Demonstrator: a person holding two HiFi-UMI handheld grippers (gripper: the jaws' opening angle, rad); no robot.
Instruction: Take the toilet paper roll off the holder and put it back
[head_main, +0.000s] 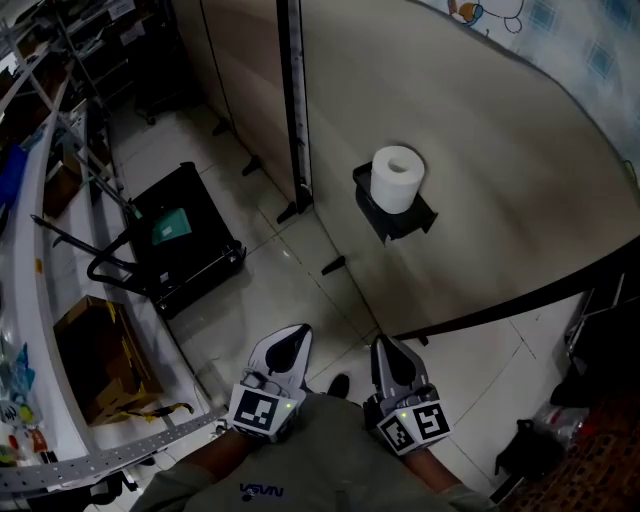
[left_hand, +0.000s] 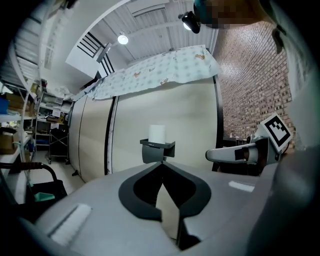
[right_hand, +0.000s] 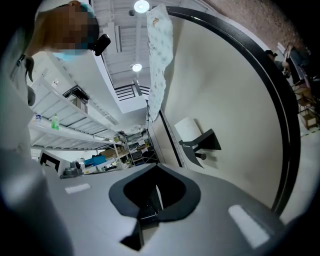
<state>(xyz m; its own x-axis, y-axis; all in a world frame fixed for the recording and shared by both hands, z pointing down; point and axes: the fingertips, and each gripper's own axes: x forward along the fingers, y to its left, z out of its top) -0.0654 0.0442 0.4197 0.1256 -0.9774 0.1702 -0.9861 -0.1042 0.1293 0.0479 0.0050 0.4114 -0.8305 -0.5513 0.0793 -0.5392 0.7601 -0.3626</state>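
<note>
A white toilet paper roll (head_main: 398, 178) stands upright on top of a black holder (head_main: 394, 216) fixed to the beige partition wall. Both grippers are held low and close to the person's body, well short of the holder and pointing toward it. My left gripper (head_main: 293, 338) is shut with nothing in it, and my right gripper (head_main: 384, 349) beside it is shut and empty too. In the left gripper view the roll (left_hand: 156, 133) and holder (left_hand: 158, 149) sit straight ahead beyond the closed tips. In the right gripper view the roll (right_hand: 187, 129) and holder (right_hand: 203, 143) lie ahead to the right.
A black cart (head_main: 186, 237) stands on the tiled floor at the left, with a cardboard box (head_main: 96, 355) and metal shelving (head_main: 40, 150) beyond it. A black post (head_main: 294, 100) splits the partition panels. A dark bag (head_main: 528, 447) lies at the lower right.
</note>
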